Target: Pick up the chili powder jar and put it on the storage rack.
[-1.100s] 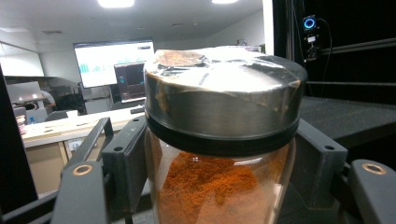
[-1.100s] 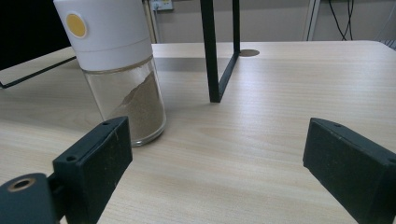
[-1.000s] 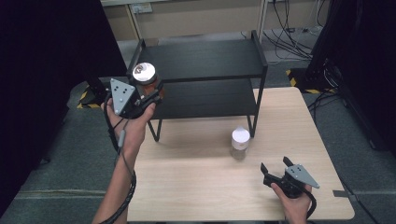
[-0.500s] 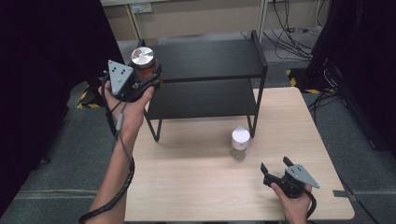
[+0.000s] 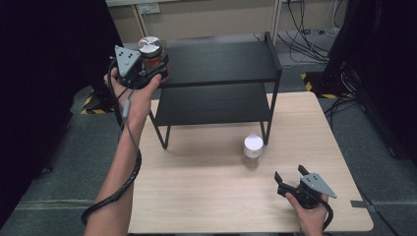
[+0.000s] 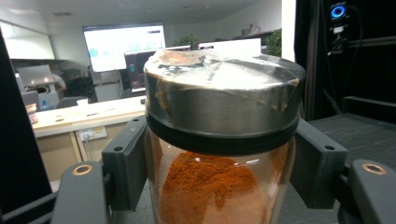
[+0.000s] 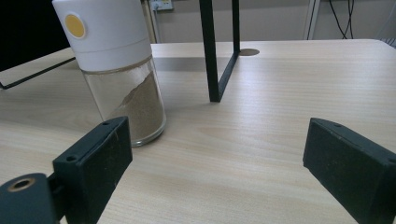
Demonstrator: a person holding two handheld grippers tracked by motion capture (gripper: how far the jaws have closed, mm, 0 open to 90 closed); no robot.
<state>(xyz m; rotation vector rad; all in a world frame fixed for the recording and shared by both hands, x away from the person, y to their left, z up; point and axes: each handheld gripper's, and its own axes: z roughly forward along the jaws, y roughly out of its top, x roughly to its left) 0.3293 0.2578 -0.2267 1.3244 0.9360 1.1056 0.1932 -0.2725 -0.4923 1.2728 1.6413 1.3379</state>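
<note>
1. My left gripper [image 5: 153,66] is clamped on a glass spice jar [image 5: 150,53] with a shiny metal lid; the jar is filled partway with orange-red powder.
2. In the left gripper view, the jar [image 6: 219,140] stands upright between my two black pads [image 6: 125,168], one pressed against each side of the glass just below the lid's dark rim.
3. The lid rises above the pads, so the grip sits on the upper part of the glass body.
4. Seen from above, the jar is in the air at the left end of a black two-tier shelf [image 5: 221,64], about level with its top tier and at its front left corner.
5. My left forearm stretches forward and up from the bottom left, hand wrapped around the gripper's body, with the cable trailing down along my arm.
6. My right gripper [image 5: 290,178] rests low over the wooden table [image 5: 196,196] near its front right corner, jaws spread wide and holding nothing.
7. In the right gripper view, a second jar with a white cap [image 7: 112,65] and brownish powder stands on the table ahead of my left pad [image 7: 98,163], apart from it, beside a shelf leg.
</note>
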